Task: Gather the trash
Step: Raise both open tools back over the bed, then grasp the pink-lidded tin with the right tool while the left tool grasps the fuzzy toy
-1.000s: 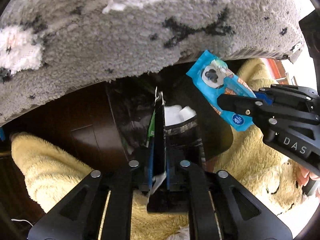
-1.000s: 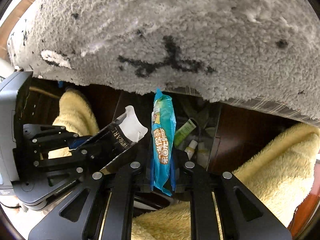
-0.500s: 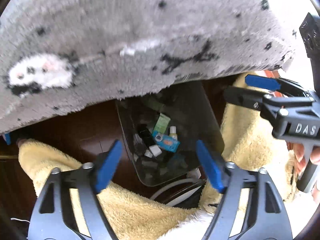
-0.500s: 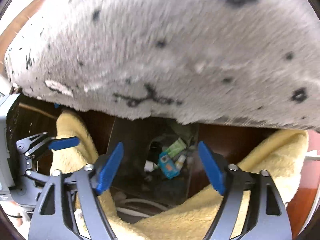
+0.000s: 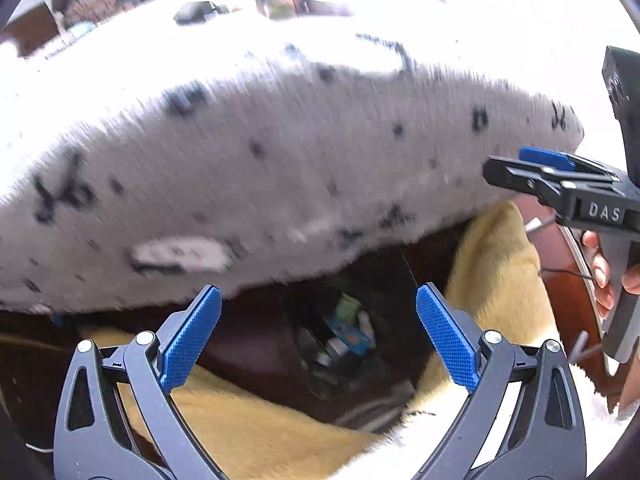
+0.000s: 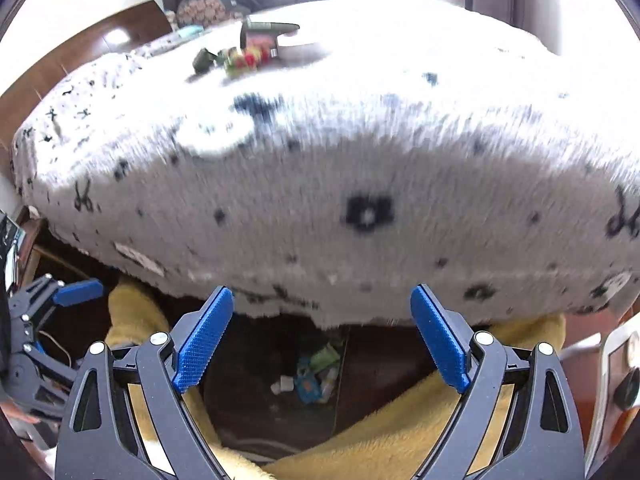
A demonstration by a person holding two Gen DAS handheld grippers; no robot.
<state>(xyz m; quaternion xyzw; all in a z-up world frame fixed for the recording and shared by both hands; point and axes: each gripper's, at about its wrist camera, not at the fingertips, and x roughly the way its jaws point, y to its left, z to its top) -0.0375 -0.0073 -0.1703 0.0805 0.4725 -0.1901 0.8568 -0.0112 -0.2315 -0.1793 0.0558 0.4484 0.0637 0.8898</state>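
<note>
The left claw (image 5: 318,334) has its jaws spread wide and opening further, with nothing between the blue pads (image 5: 191,340); the right claw (image 6: 320,334) is likewise wide, opening, and empty. Both point steeply down into a dark bin (image 6: 280,420) on the floor. In it lies the trash: a blue snack wrapper (image 6: 307,383), a green tube (image 6: 325,357) and small white pieces (image 6: 283,385), well below either claw and touching neither. In the left view the same litter (image 5: 346,334) sits in the gap between the fingers.

The bin is hemmed in by yellow fleece sleeves (image 5: 248,432) on both sides and by dark brown wood around it. Just above its far edge hangs the overhanging rim of a grey, black-flecked fluffy blanket (image 6: 360,200), blurred, which fills the upper part of both views. The open room lies straight above the bin, between blanket edge and sleeves.

Farther off, on top of the blanket, more trash remains: a dark carton (image 6: 264,36) and crumpled colourful wrappers (image 6: 236,58). A hand (image 5: 600,276) grips the right claw's handle at the left view's right edge.
</note>
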